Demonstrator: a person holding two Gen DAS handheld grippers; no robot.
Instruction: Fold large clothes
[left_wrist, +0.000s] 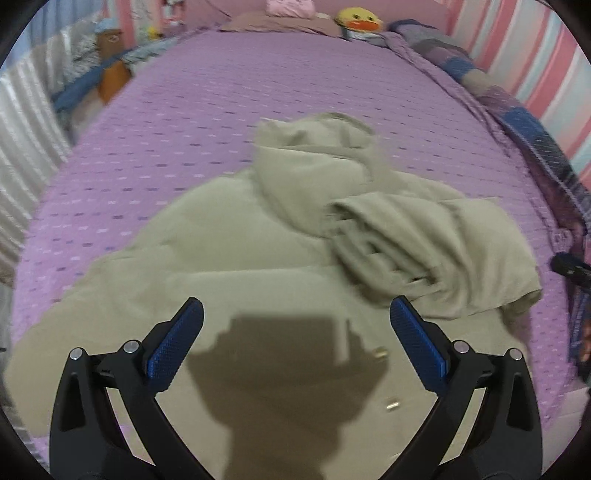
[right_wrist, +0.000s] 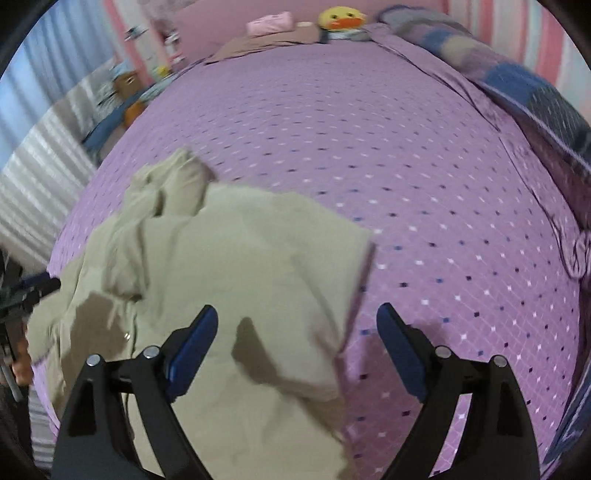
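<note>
Left gripper (left_wrist: 295, 310): jaws spread wide, holding nothing, above the garment's body.
Right gripper (right_wrist: 297, 314): jaws spread wide, empty, over the garment's right edge.
Beige hooded jacket (left_wrist: 236, 254): spread on the purple bedspread (left_wrist: 221, 110), hood ahead of left gripper, one sleeve folded over ahead-right.
Duck plush (left_wrist: 357, 19): far ahead, at the bed's head.

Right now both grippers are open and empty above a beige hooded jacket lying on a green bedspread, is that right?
Not quite: the bedspread is purple with small diamond marks, not green, as the right wrist view shows plainly. The rest holds: the left gripper and the right gripper are open and empty above the beige hooded jacket.
</note>
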